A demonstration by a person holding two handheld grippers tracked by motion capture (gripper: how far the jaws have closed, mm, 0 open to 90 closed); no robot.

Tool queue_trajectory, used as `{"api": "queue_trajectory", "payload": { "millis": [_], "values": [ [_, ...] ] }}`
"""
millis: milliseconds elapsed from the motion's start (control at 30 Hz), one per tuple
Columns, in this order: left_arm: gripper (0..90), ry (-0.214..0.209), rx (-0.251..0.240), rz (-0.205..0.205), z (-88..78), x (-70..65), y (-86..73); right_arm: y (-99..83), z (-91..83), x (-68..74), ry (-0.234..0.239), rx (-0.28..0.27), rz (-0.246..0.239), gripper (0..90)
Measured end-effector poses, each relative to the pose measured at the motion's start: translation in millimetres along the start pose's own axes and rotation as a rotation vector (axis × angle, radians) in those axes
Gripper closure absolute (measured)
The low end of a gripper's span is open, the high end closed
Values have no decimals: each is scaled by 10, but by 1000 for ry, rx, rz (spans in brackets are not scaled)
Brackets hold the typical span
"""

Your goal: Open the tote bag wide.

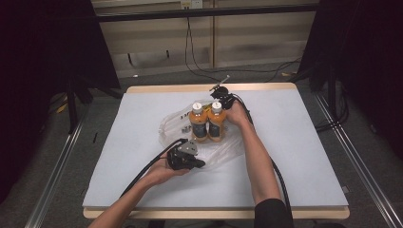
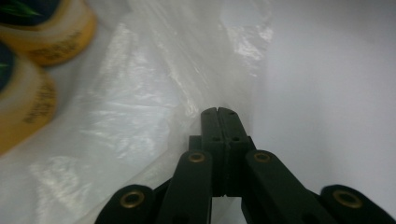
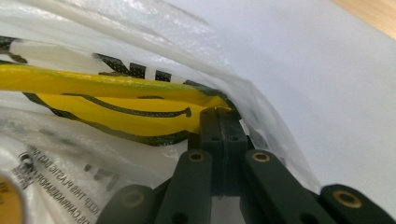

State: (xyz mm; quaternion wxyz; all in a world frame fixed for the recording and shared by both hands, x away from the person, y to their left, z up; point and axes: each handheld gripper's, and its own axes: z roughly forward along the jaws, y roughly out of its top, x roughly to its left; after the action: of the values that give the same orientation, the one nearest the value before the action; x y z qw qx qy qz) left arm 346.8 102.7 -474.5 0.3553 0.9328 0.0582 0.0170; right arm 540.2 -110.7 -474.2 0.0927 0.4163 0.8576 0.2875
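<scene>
Two orange bottles with white caps stand upright side by side on a clear plastic bag in the middle of the table. My left gripper lies at the bag's near edge, shut on the thin plastic, with the bottles' bases at the upper left of the left gripper view. My right gripper is behind the bottles at the bag's far edge, shut on the bag where it bears a yellow smile print and black lettering.
The table has a white cover with a wooden rim at the far edge. Cables run on the floor beyond it. Dark stands flank the table on both sides.
</scene>
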Motion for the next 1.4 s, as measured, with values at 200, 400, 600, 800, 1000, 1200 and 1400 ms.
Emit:
{"api": "queue_trajectory", "payload": {
  "millis": [200,400,600,800,1000,1200,1400],
  "values": [
    [900,1,-21,-26,8,19,-2,-93,-87,2,62,-25,4,900],
    [900,-13,-70,-67,-12,58,7,-126,-265,41,91,-64,-11,900],
    [900,-3,-121,-85,-74,95,28,-140,-466,46,87,-119,-36,900],
    [882,21,-171,-119,-167,147,26,-202,-609,23,77,-154,-30,900],
    [824,39,-197,-129,-195,142,33,-307,-725,83,51,-169,-67,900],
    [659,81,-224,-152,-226,131,49,-449,-897,104,71,-223,-70,816],
    [489,119,-259,-171,-323,135,53,-610,-1042,173,71,-284,-85,654]
  ]
}}
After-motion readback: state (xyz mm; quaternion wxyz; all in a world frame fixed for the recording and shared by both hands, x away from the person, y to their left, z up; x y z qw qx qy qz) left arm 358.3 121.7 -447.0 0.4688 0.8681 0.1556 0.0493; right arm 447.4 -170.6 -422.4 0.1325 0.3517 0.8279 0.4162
